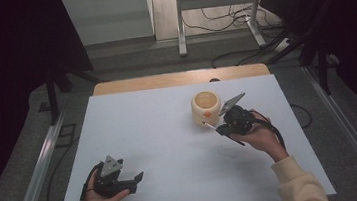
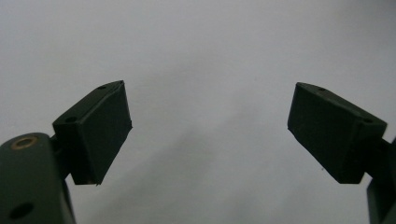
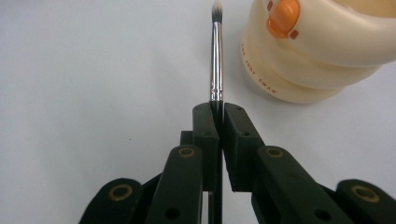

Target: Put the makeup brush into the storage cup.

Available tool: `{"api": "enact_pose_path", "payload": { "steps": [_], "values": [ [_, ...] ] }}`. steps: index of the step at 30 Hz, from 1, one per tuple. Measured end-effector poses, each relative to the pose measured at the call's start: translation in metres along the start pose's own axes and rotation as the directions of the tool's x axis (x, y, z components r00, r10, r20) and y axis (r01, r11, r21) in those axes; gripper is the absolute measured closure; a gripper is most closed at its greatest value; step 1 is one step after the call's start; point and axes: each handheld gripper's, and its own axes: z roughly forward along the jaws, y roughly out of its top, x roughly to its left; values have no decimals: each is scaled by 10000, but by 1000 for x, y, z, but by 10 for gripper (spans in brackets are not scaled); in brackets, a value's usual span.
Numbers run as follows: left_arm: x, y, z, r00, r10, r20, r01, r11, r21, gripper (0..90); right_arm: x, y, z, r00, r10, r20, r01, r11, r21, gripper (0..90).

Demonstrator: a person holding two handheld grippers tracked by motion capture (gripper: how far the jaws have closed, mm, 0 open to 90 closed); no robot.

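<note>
Item in hand: a slim makeup brush (image 3: 215,56) with a silver ferrule and a small pale, dark-tipped tuft. It is clamped between the jaws of the right gripper (image 3: 217,109), which are pressed tight on its handle just below the ferrule; the tuft end projects straight out past the jaw tips. In the high view the brush (image 1: 210,125) shows as a thin sliver at the front of the right gripper (image 1: 219,129), and its far end appears to sit just beside the base of the pot, though contact cannot be judged at that size.

Adjacent: a cream, rounded pot (image 3: 317,51) with an orange button-like knob on its side and small printed lettering on the lower bulge. It stands upright on the white table (image 1: 160,132), right of centre, open mouth upward.

Left gripper (image 1: 135,179): held low at the near left of the table, well apart from pot and brush. Its jaws stand wide apart with nothing between them, over bare tabletop.
</note>
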Motion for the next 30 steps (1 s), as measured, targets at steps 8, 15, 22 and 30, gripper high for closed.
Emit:
{"api": "enact_pose_path", "payload": {
  "steps": [8,15,22,30],
  "values": [
    [2,-1,1,10000,-54,-20,54,10000,10,138,0,-3,-10,10000,59,-27,-60,9996,-290,837],
    [2,-1,1,10000,-42,-36,42,10000,21,139,0,-5,-17,9999,59,-99,-65,9981,-614,837],
    [2,-1,1,10000,-23,-43,24,10000,39,140,2,-3,-22,9999,106,-103,-115,9957,-914,836],
    [1,-1,2,10000,35,7,-35,10000,54,140,3,-1,-29,9995,212,-217,-241,9892,-1443,837]
  ]
}}
